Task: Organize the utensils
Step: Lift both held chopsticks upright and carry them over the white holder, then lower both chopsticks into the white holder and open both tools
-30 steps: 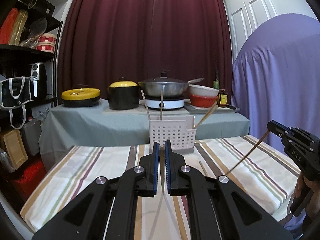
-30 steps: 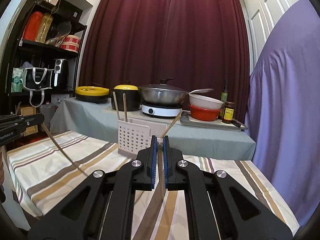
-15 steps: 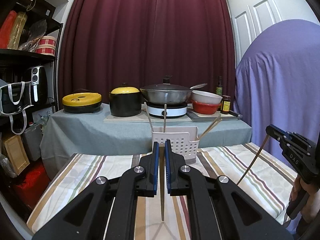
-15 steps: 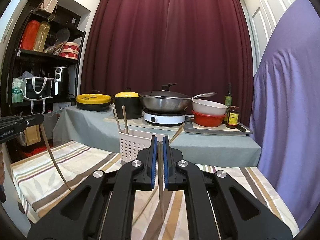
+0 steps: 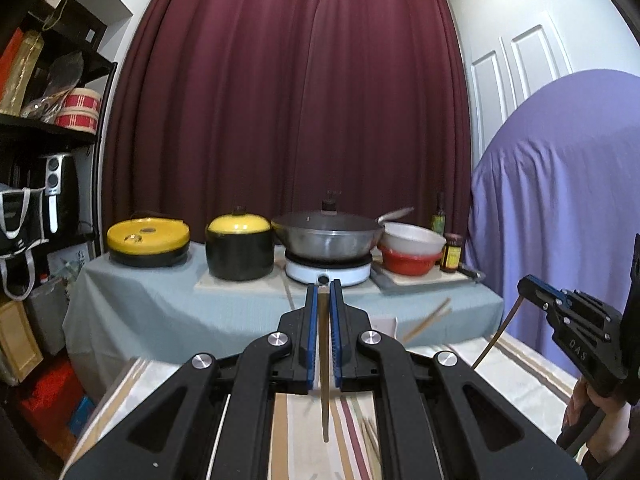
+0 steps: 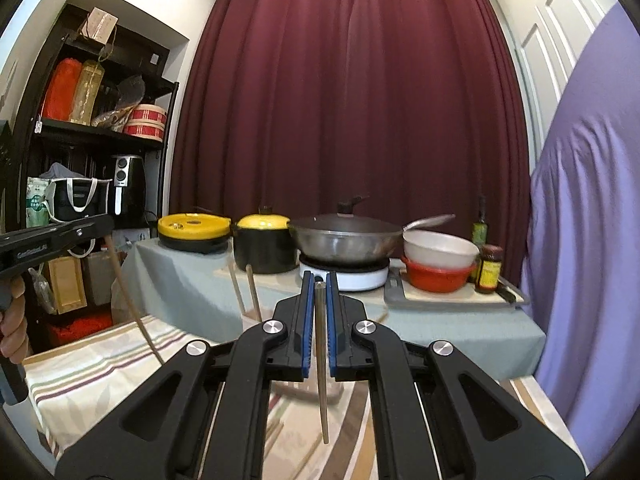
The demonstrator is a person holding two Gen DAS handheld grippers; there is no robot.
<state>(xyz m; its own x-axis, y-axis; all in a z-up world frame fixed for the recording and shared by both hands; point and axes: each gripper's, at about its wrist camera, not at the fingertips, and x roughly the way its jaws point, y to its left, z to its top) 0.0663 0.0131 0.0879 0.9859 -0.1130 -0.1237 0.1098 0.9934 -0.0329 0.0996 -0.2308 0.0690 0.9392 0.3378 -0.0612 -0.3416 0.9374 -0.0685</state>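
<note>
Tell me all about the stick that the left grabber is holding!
It is a thin, pale wooden chopstick, straight and plain. The left gripper pinches it near the top between its blue-lined fingers, so it hangs nearly straight down. Its narrow tip points at the striped tablecloth below without touching it. From the right wrist view, the same chopstick slants from that gripper.

Black linkage arms, blue-padded fingers point(image 5: 313, 340), silver pivot screws, bare-skinned hand point(image 6: 14, 326)

We logged a wok point(image 5: 328, 236) on a burner point(image 5: 327, 271), centre of the rear table point(image 5: 160, 304). A pot point(image 5: 239, 248) stood left of it; stacked bowls point(image 5: 412, 250) stood right.
</note>
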